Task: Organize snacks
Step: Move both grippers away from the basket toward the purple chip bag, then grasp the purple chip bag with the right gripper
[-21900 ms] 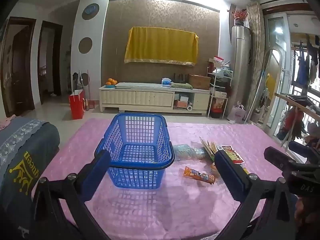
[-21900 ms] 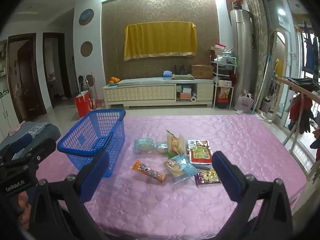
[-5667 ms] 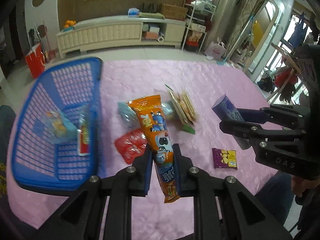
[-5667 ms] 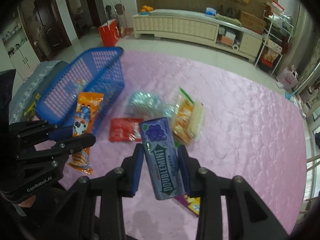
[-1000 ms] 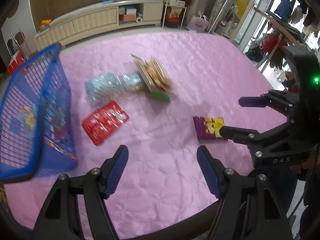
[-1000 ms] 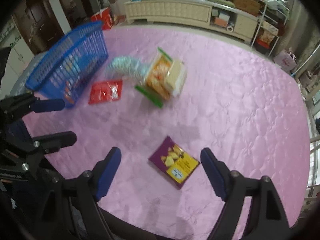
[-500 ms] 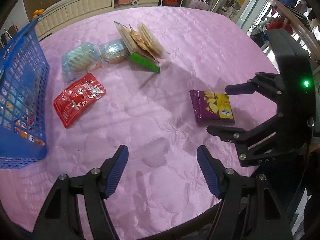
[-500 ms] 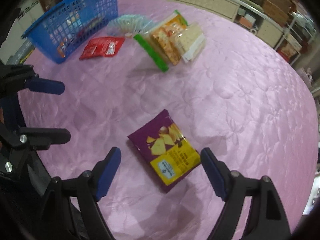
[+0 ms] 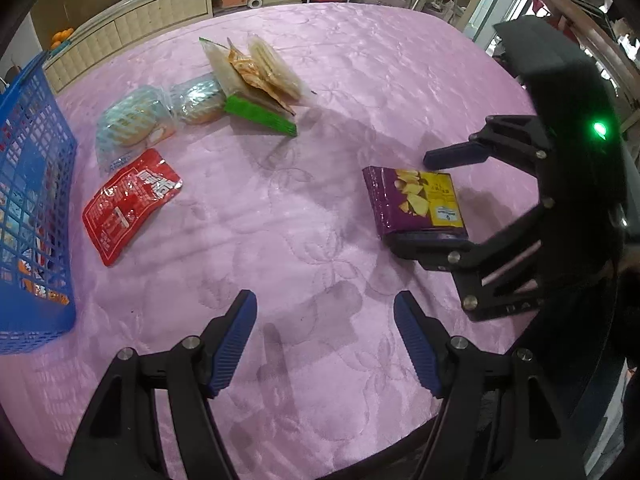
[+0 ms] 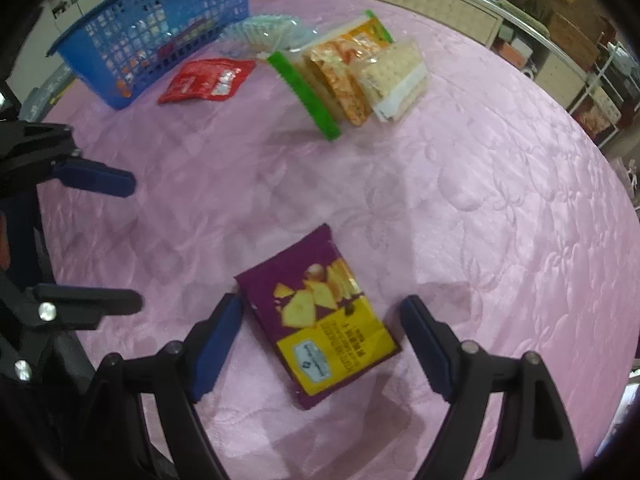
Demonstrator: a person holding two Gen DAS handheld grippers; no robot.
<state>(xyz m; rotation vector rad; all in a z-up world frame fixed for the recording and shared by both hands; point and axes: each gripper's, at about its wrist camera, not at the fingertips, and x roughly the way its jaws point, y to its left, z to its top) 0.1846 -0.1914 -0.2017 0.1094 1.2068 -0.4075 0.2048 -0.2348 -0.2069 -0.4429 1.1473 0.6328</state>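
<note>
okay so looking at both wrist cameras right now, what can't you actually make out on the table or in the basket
- Blue basket contents: left wrist view crops it at the edge; the mesh wall screens them in both views.
- Purple chip packet small print: motion-blurred in right wrist view.
- Packet's near end: left wrist view, covered by the right claw.
- Clear bag contents: overlapping wrappers, brands unreadable.

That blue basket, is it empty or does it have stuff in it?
Not empty: colourful snack packets show through the mesh of the blue basket.
</note>
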